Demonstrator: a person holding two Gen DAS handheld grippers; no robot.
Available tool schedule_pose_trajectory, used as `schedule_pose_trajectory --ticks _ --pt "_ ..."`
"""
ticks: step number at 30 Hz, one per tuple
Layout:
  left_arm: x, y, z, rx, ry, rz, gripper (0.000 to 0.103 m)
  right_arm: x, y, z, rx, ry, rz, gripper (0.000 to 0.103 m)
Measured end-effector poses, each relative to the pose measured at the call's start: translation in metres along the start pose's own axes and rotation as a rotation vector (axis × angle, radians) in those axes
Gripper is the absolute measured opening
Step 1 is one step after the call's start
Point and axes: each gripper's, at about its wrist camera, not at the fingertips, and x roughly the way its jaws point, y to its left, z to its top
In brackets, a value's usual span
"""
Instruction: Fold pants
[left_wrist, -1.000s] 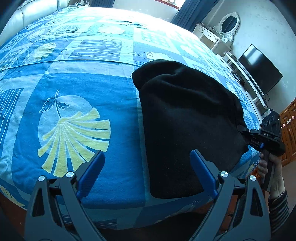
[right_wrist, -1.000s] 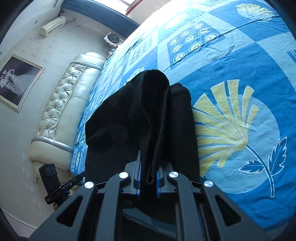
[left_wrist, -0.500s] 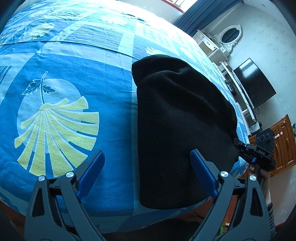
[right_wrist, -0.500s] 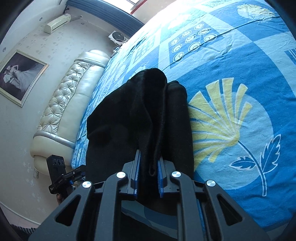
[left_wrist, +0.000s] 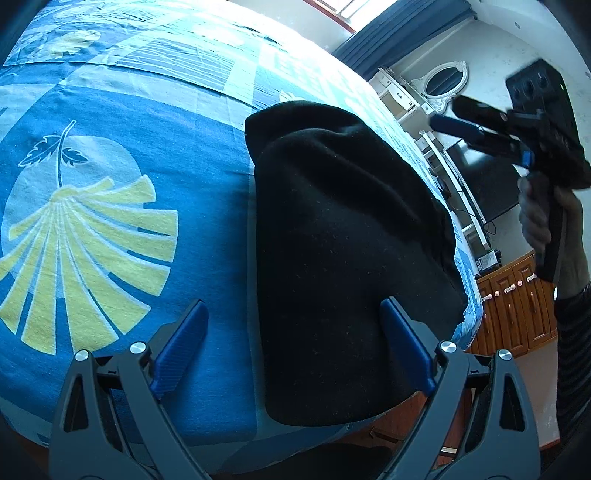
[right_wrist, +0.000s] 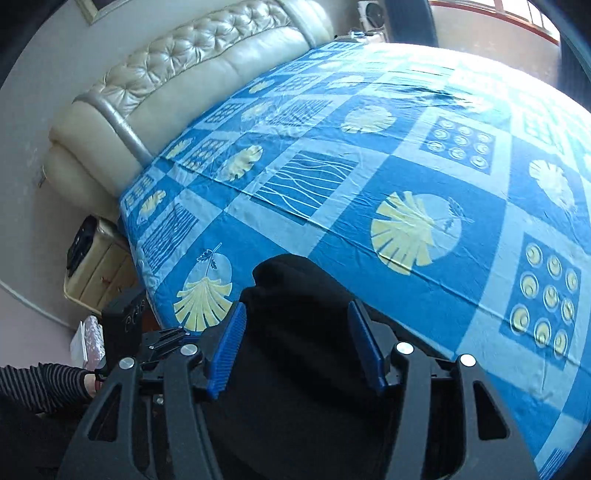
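Right gripper (right_wrist: 295, 347) let go of the black pants (left_wrist: 343, 266) and lifted off, jaws opening with nothing pinched. Left gripper (left_wrist: 291, 347) hangs spread over the folded pants at the bed's (left_wrist: 110, 110) near edge; the fold's near end is hidden behind its fingers.

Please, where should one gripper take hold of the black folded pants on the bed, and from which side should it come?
Probably the near folded end of the black pants, which reaches the bed's edge beside the left gripper. Come from the bed's near edge, low: the free layered edge lets one finger slide under. Both grippers hold nothing; the right gripper's jaws are opening.
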Motion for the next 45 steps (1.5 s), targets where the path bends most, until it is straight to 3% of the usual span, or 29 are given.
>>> schedule_pose_trajectory --ticks 5,11,14,18,23,28,31,33,37,38,42,45 --pt "0.001 0.0 0.001 -0.012 -0.013 -0.01 0.094 0.084 0.018 0.051 -0.12 0.268 -0.026 0.057" --pt "0.002 0.0 -0.001 -0.012 -0.027 -0.018 0.094 0.148 0.021 0.05 -0.134 0.525 0.002 0.057" --pt "0.002 0.0 -0.001 -0.012 -0.031 -0.022 0.094 0.149 0.027 0.045 -0.12 0.533 0.045 0.037" --pt "0.002 0.001 -0.001 -0.003 -0.041 -0.024 0.095 0.127 0.029 0.045 -0.105 0.478 0.024 0.024" --pt "0.003 -0.001 -0.002 0.009 -0.059 -0.017 0.097 0.098 -0.002 0.047 0.05 0.359 0.072 0.019" --pt "0.003 0.0 -0.002 0.015 -0.059 -0.02 0.098 0.102 -0.061 0.034 0.298 0.27 0.113 0.018" --pt "0.001 0.002 -0.001 0.02 -0.056 -0.025 0.098 0.101 -0.07 0.03 0.369 0.23 0.179 0.018" --pt "0.002 0.001 -0.001 0.024 -0.052 -0.022 0.098 0.106 -0.066 0.03 0.382 0.262 0.263 0.019" --pt "0.003 -0.001 -0.004 0.035 -0.059 -0.012 0.098 0.124 -0.051 0.038 0.369 0.345 0.246 0.028" --pt "0.004 -0.001 -0.004 0.036 -0.06 -0.01 0.098 0.131 -0.048 0.042 0.364 0.38 0.246 0.035" --pt "0.006 -0.003 -0.005 0.032 -0.06 -0.011 0.098 0.151 -0.026 0.059 0.244 0.518 0.159 0.046" --pt "0.007 -0.002 -0.005 0.029 -0.059 -0.013 0.098 0.163 0.002 0.066 0.074 0.624 0.045 0.047"
